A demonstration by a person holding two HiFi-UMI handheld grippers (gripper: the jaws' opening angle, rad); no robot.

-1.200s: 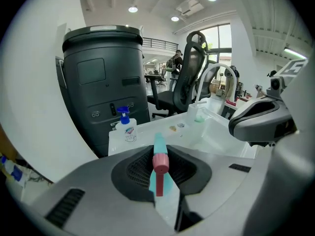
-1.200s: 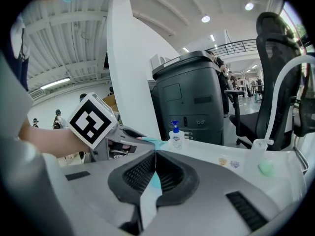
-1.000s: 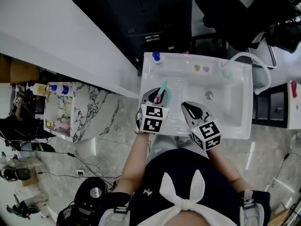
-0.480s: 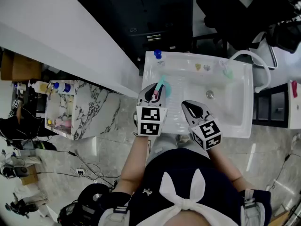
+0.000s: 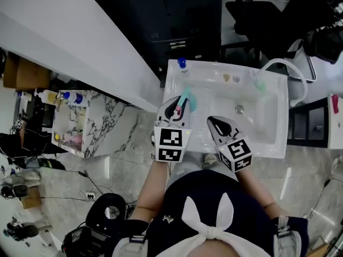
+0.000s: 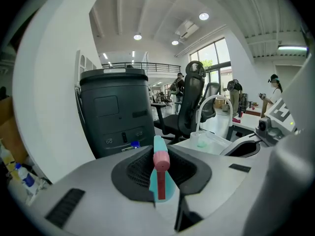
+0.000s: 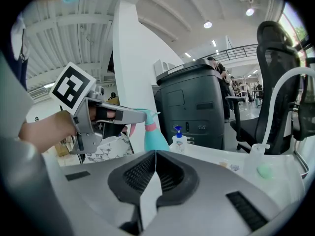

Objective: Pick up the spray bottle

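My left gripper (image 5: 178, 108) grasps the teal spray bottle (image 5: 187, 98), apparently above the sink's (image 5: 265, 130) left edge; my right gripper (image 5: 215, 123) is clenched, empty.

Sink (image 5: 262, 130) open ahead; pump bottle (image 5: 181, 63) stands at far-left corner

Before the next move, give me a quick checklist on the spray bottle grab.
1. Left gripper shut on the spray bottle: ok.
2. Spray bottle roughly upright: ok.
3. Its base clear of the sink: cannot tell, the base is hidden.
4. Right gripper shut, nothing between its fingers: ok.
5. Pump bottle apart from the spray bottle, at the sink's far corner: ok.
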